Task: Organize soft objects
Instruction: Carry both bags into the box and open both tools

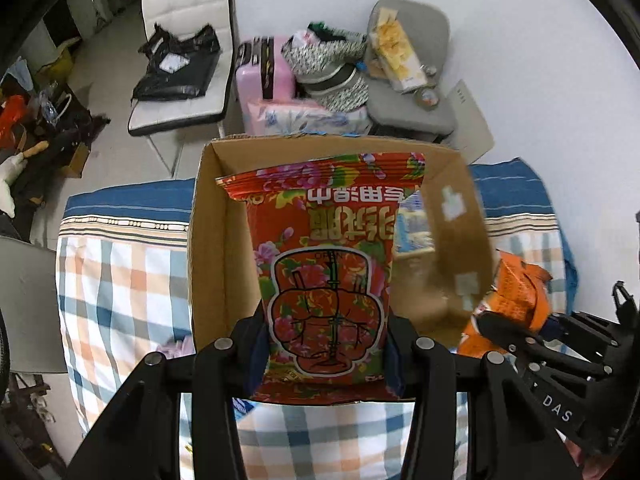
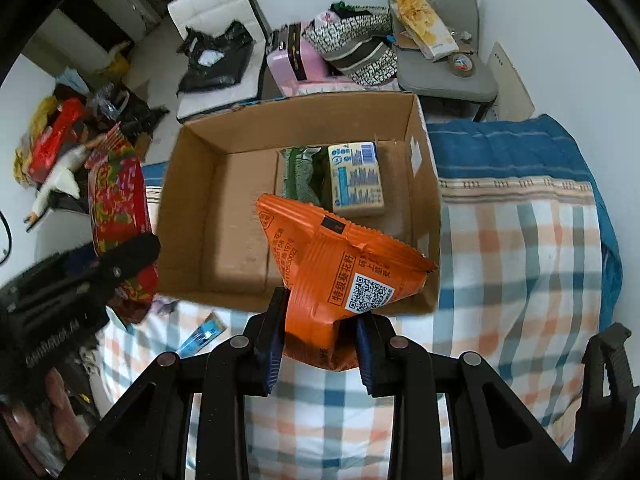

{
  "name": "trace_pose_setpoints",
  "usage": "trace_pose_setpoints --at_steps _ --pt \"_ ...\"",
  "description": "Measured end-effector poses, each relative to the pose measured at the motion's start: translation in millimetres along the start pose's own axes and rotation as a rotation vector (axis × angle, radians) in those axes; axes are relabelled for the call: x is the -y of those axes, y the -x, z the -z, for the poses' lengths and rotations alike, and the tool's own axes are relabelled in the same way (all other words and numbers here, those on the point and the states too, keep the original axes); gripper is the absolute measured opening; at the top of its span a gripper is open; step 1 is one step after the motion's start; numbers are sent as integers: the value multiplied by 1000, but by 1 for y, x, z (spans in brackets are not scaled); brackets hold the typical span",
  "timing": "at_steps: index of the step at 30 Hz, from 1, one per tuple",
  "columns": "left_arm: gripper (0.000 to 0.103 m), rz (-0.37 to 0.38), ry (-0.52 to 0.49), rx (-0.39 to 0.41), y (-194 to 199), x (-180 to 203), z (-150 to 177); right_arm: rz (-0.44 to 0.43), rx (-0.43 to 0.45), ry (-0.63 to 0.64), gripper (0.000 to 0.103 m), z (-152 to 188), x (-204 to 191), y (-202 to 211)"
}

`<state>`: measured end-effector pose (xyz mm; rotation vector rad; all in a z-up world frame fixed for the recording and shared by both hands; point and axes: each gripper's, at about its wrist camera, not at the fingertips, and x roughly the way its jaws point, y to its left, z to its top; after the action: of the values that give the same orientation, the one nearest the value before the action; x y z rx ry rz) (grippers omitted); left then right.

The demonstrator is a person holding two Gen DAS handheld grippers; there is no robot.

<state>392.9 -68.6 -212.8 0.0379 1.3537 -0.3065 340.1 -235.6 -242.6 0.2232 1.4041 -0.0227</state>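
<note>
The left tongs point(image 1: 326, 354) were clenched on a red floral packet point(image 1: 324, 264), gripping its near end from both sides with the blue pads, so that the packet stretched away from the camera over the open cardboard box point(image 1: 208, 240). The packet's far, crimped edge hung above the box's far half, its printing upside down to the wrist view. In the right wrist view the same packet point(image 2: 118, 200) appeared at the box's left side, held above the bed.

The right tongs point(image 2: 318, 344) were grasping an orange snack bag point(image 2: 340, 272) by its near corner, pinched between the blue fingers point(image 2: 270, 354). The bag fanned out over the near right wall of the cardboard box point(image 2: 192, 200), its QR code facing up.

Inside the box lay a beige and blue carton point(image 2: 356, 180) at the far right, touching a green packet point(image 2: 302, 176) on its left. The box rested on a bed with a plaid cover point(image 2: 520, 260). A grey chair point(image 2: 444, 60) and a white chair point(image 1: 184, 40) stood beyond the bed.
</note>
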Motion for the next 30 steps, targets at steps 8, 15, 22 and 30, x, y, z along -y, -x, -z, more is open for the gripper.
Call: trace_pose_setpoints --at_steps 8,15,22,30 --pt "43 -7 32 -159 -83 -20 -40 47 -142 10 33 -47 10 -82" --pt "44 -8 45 -250 -137 -26 -61 76 -254 13 33 -52 20 -142" --pt "44 -12 48 -304 -174 -24 -73 106 -328 19 33 -50 28 -177" --pt "48 -40 34 -367 -193 -22 -73 127 -383 39 37 -49 31 -195"
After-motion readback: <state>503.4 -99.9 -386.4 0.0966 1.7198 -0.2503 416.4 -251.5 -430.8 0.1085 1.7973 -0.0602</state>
